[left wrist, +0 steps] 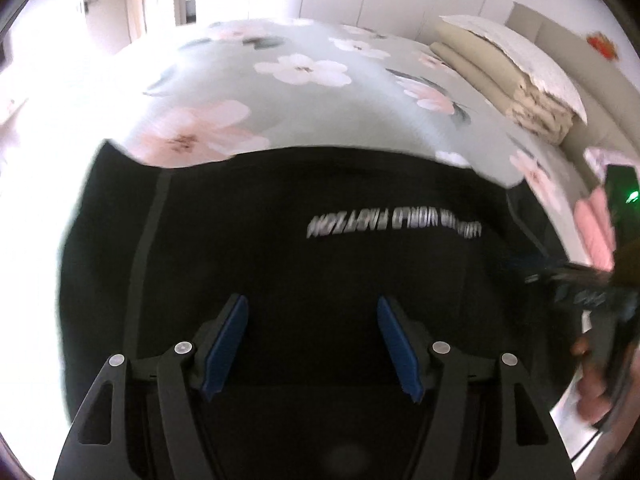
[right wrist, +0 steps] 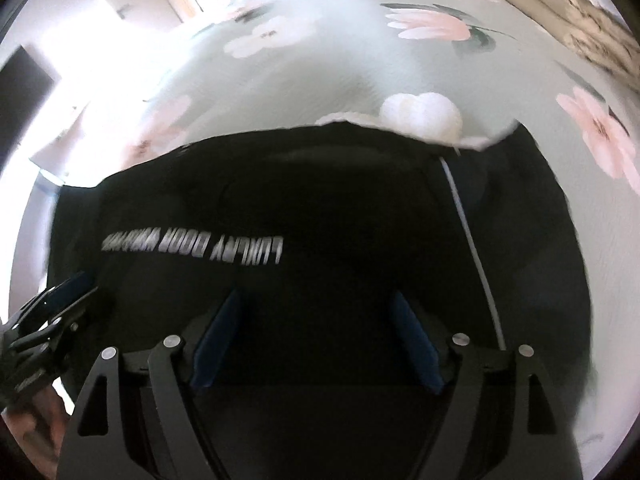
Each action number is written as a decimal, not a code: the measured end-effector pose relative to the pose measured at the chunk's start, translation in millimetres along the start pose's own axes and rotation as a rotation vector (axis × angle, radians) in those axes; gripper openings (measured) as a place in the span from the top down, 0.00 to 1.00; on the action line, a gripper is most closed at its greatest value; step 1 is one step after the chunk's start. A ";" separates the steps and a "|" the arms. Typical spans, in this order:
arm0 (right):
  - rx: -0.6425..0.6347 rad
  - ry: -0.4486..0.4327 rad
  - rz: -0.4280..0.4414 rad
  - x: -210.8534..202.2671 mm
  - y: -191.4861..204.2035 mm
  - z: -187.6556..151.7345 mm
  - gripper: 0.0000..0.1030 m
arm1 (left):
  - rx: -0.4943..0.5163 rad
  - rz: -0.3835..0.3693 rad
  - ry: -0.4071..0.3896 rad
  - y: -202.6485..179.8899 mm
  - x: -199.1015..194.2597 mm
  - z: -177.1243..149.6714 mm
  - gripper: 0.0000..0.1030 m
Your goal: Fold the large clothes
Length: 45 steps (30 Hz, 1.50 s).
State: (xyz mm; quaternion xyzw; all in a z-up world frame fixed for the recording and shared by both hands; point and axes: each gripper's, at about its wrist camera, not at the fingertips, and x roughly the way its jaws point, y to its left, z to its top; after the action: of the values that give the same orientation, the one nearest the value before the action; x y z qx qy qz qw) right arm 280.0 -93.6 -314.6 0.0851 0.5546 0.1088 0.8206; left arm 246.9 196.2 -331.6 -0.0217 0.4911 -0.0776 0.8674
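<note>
Left wrist view: jaws of the left gripper [left wrist: 312, 312] spread wide, blue pads clear of any cloth, nothing pinched between them, poised over a black garment [left wrist: 280, 272]. Garment spread on a bed [left wrist: 320, 112] with a pale green floral cover, white lettering [left wrist: 394, 222] reading upside down across the chest. Far edge roughly straight, one corner raised at upper left. Right gripper [left wrist: 580, 292] blurred at the right margin, held by a hand [left wrist: 592, 384]. Stack of folded beige bedding [left wrist: 500, 80] well apart near the headboard.

Right wrist view: jaws of the right gripper [right wrist: 318, 312] likewise wide apart and empty above the same black garment [right wrist: 340, 220]. Thin white stripe [right wrist: 472, 248] running down the right side, small white lump [right wrist: 420, 114] just past the far edge. Left gripper [right wrist: 60, 300] visible at the lower left.

Judged progress: early or between folds. Garment lying flat with the print exposed; no finished compact bundle in sight. Remaining, probably: seizing edges or sleeves, folding inward, then halving.
</note>
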 end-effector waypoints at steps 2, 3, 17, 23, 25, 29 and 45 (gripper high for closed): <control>0.015 0.017 0.017 -20.2 -8.0 -25.5 0.20 | -0.003 0.029 0.011 10.0 -16.1 -18.2 0.33; 0.010 0.025 0.017 -25.6 -9.0 -33.1 0.20 | -0.016 0.045 0.027 18.7 -23.2 -27.8 0.33; 0.067 0.081 -0.123 -76.7 -74.6 -50.9 0.19 | -0.164 0.031 0.070 119.6 -51.4 -28.1 0.33; 0.215 0.100 0.005 -48.2 -138.1 -18.9 0.15 | -0.271 -0.007 0.049 162.0 -29.7 -7.3 0.32; 0.240 0.140 0.059 -29.6 -148.4 -15.5 0.15 | -0.311 -0.073 0.083 177.6 -15.7 -9.4 0.32; 0.343 0.193 0.254 -4.4 -178.1 -23.8 0.10 | -0.454 -0.331 0.167 204.0 15.0 -25.8 0.32; 0.259 0.260 0.572 25.3 -192.5 -15.6 0.00 | -0.701 -0.633 0.162 232.0 53.7 -50.4 0.27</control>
State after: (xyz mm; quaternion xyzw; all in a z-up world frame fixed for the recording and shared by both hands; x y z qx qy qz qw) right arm 290.8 -271.5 -393.1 0.3262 0.6175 0.2731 0.6616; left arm 257.3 418.7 -429.6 -0.4551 0.5229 -0.1690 0.7007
